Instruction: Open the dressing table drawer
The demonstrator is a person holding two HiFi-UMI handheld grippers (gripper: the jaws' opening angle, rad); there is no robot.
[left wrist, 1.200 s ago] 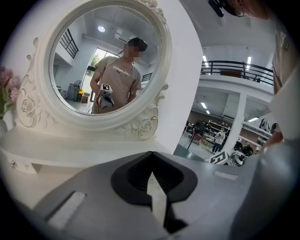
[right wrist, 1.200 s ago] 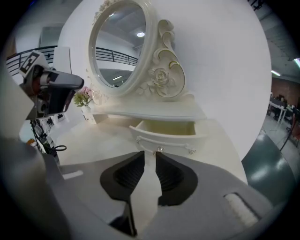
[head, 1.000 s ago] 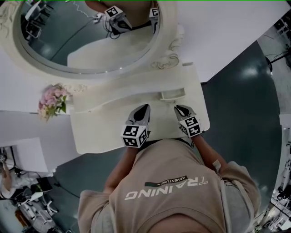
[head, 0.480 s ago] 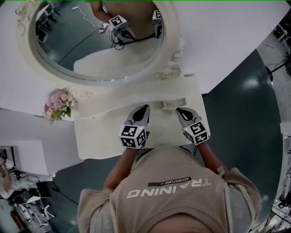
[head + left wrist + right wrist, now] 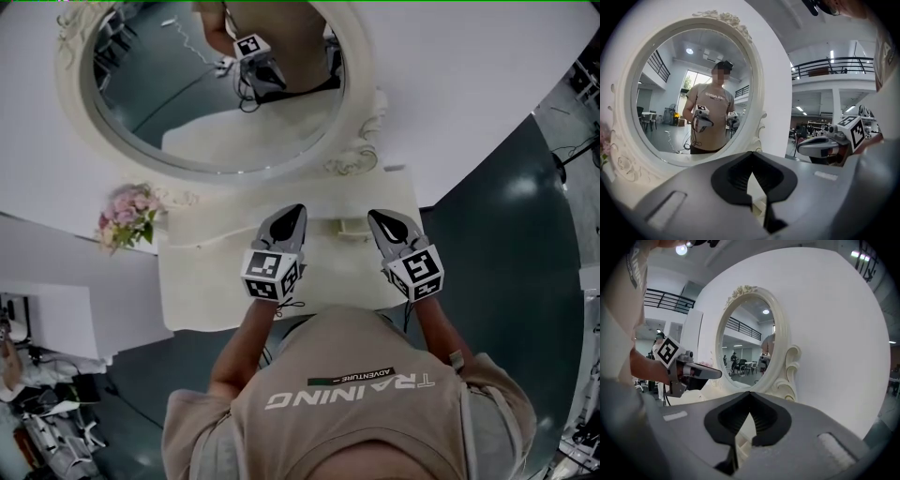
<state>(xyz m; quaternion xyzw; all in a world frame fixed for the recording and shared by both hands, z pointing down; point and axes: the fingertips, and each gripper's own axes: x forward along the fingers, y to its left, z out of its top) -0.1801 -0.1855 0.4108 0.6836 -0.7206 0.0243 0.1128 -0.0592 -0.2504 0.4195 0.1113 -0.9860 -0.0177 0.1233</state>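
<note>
The cream dressing table (image 5: 216, 277) stands under an oval mirror (image 5: 216, 84). A small cream drawer (image 5: 349, 228), seen from above, shows its hollow inside at the back of the tabletop, between my two grippers. My left gripper (image 5: 294, 214) hangs above the tabletop, shut and empty; in its own view the left gripper (image 5: 751, 154) points at the mirror (image 5: 689, 93). My right gripper (image 5: 377, 217) is level with it, shut with nothing between its tips. In its own view the right gripper (image 5: 750, 393) faces the mirror frame (image 5: 783, 376).
Pink flowers (image 5: 127, 214) stand at the table's left end. The white wall (image 5: 469, 66) rises behind the mirror, and dark floor (image 5: 506, 244) lies to the right. Each gripper shows in the other's view: right gripper (image 5: 820, 145), left gripper (image 5: 701, 372). My torso is close to the front edge.
Both grippers have risen above the tabletop, the right one more, and look larger now. The right one's tip now partly covers the drawer.
</note>
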